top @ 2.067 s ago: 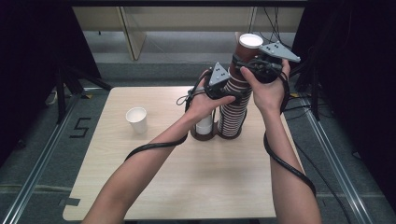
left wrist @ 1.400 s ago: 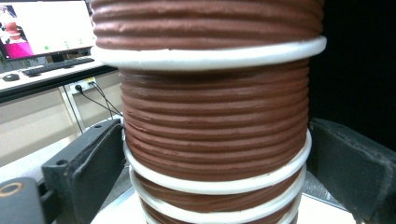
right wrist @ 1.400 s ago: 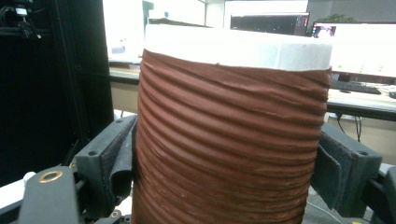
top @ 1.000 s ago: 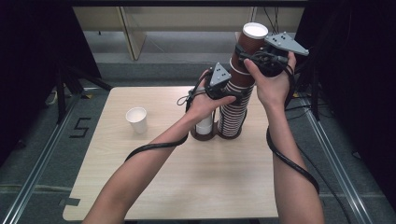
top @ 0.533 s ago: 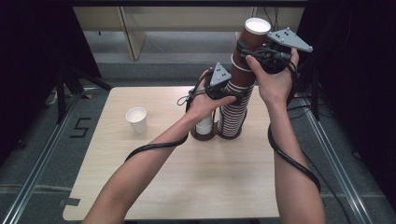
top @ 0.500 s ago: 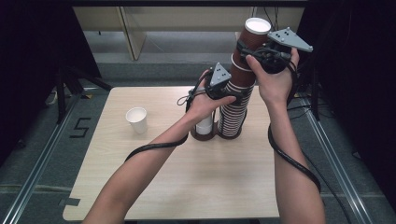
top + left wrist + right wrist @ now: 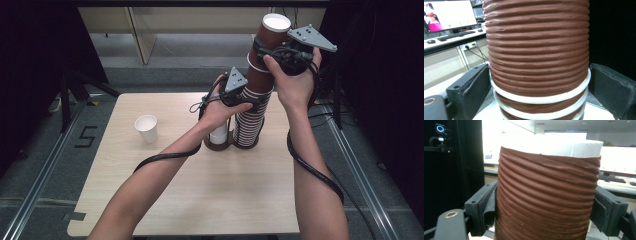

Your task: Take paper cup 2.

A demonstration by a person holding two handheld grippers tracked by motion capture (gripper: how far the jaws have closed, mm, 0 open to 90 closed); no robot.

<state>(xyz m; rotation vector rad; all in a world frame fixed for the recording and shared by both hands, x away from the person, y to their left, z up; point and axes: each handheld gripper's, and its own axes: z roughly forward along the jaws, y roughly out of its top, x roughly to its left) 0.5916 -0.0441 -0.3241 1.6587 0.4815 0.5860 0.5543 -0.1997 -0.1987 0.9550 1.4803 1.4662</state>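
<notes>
My right hand-held gripper [image 7: 272, 50] is clamped on the top brown ribbed cup [image 7: 270, 37], upper right of centre in the high view; in the right gripper view both pads press the cup's [image 7: 547, 192] ribbed wall just under its white rim. The cup sits tilted, its base in the mouth of the cup stack [image 7: 251, 112] below. My left hand-held gripper [image 7: 239, 99] grips that stack partway up; in the left gripper view the jaws bear on the stack [image 7: 537, 62] at two white rims, one jaw at each side. The stack stands on the far middle of the surface [image 7: 200, 195], right beside a short dark holder with a white cup [image 7: 218, 136] in it; the two look to be touching, though I cannot be sure.

A single white paper cup [image 7: 147, 128] stands upright, well apart, at left centre of the frame.

Surface: pale wood-grain board with rounded corners and a notch at lower left. Black cables trail along both my forearms.

Room: grey floor with metal rails [image 7: 35, 200] either side, a "5" marked on the floor [image 7: 85, 136] at left. Dark curtains at both frame edges. Beyond, a pale panelled wall. The gripper views show desks with lit monitors [image 7: 449, 15] and a keyboard.
</notes>
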